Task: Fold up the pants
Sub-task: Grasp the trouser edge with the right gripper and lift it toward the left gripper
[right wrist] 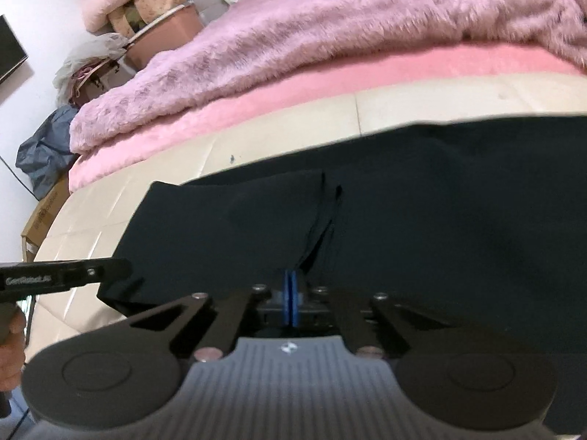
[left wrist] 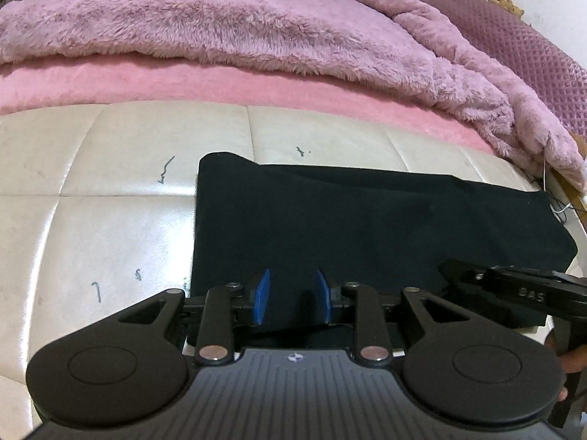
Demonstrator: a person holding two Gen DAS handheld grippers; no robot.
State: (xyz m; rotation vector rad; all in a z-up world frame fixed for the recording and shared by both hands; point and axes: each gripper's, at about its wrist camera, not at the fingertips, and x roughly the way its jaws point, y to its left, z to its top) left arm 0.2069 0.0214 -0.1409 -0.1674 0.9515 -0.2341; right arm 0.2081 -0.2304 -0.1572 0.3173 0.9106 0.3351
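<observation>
The pants (left wrist: 367,227) are a dark, matt cloth, smooth and close-woven, with soft creases. They lie on a bench (left wrist: 110,190) of cream leather-like padding, glossy, stitched into panels and scuffed with dark marks. Behind it a pink sheet (left wrist: 183,84) looks short-piled and velvety, and the blanket (left wrist: 220,25) over it is long, shaggy mauve fur. A cushion (left wrist: 513,36) at the far right has a quilted, diamond-textured purple cloth. The left gripper (left wrist: 293,295) is matt black plastic with ribbed grey housing, shiny metal pins and blue rubbery pads (left wrist: 262,297). The right gripper (right wrist: 292,293) looks the same. A cardboard box (right wrist: 44,216) is dull brown
</observation>
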